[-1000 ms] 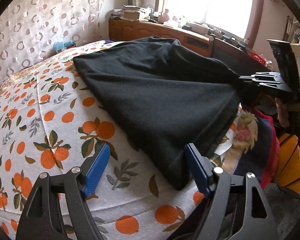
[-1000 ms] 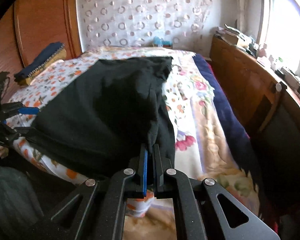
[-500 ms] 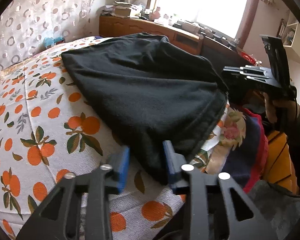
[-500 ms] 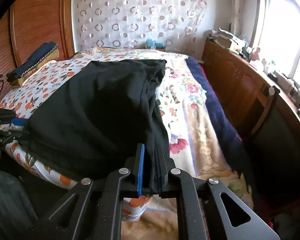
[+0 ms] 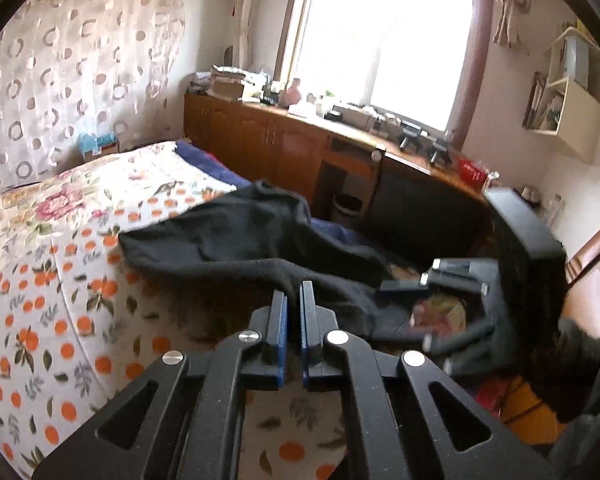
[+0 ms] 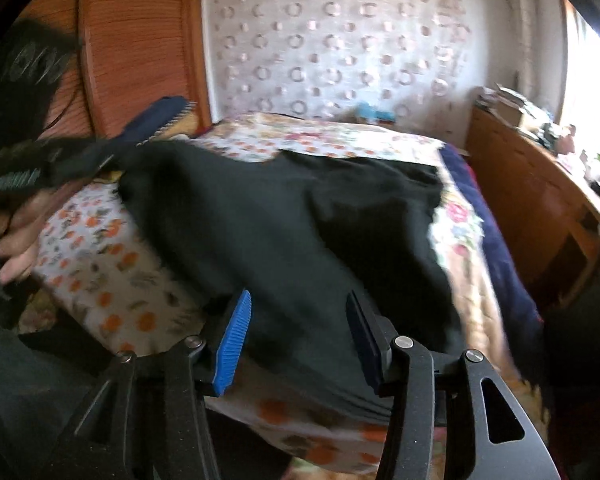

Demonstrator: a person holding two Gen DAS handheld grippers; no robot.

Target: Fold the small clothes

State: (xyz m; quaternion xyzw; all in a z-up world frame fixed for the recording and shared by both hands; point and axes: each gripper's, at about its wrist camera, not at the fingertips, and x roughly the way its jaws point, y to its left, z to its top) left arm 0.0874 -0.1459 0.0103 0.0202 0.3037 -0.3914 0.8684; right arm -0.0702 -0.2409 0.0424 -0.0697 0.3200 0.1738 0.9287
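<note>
My left gripper [image 5: 293,312] has just closed on the near left edge of the black garment [image 5: 236,240]; a second ago its pads stood wide apart over the bedspread [image 5: 40,320], now they pinch a ridge of cloth and lift it off the bed, so the fabric peaks up toward me instead of lying flat. The rest of the garment sags behind that peak, draped toward the window side of the bedspread. My right gripper [image 6: 300,336], which was clamped on the garment's right corner, has just been opening: its pads now stand apart with black cloth [image 6: 300,220] lying loose between them, not pressed. I judge I've swapped hands, so the left one carries the edge over for the fold while the right is free to regrip or smooth
</note>
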